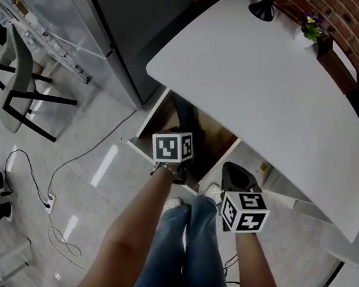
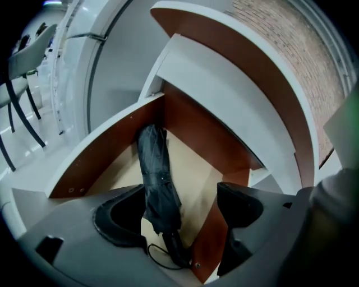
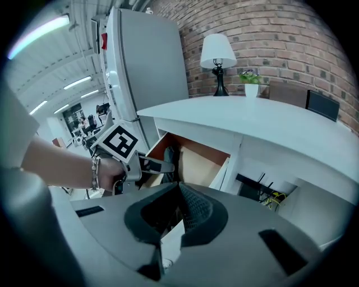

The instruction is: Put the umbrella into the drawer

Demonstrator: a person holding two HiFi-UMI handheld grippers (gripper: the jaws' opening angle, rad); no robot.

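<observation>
The black folded umbrella (image 2: 157, 179) lies lengthwise on the floor of the open wooden drawer (image 2: 120, 157) under the white table, its handle and cord toward the drawer's front. My left gripper (image 2: 179, 190) hovers above it, jaws open and wide apart, nothing touching the pads. In the head view the left gripper (image 1: 182, 132) is over the drawer (image 1: 216, 140). The right gripper (image 1: 230, 171) hangs to the right of the drawer's front, jaws shut and empty. The right gripper view shows its own tips (image 3: 179, 188) together and the left gripper (image 3: 162, 165) over the drawer.
A white table (image 1: 279, 92) carries a black-based lamp (image 1: 263, 9) and a small potted plant (image 1: 312, 29). A grey fridge (image 1: 134, 28) stands left of the drawer. A chair (image 1: 21, 86) and a floor cable (image 1: 55, 184) lie further left. The person's legs (image 1: 184, 254) stand before the drawer.
</observation>
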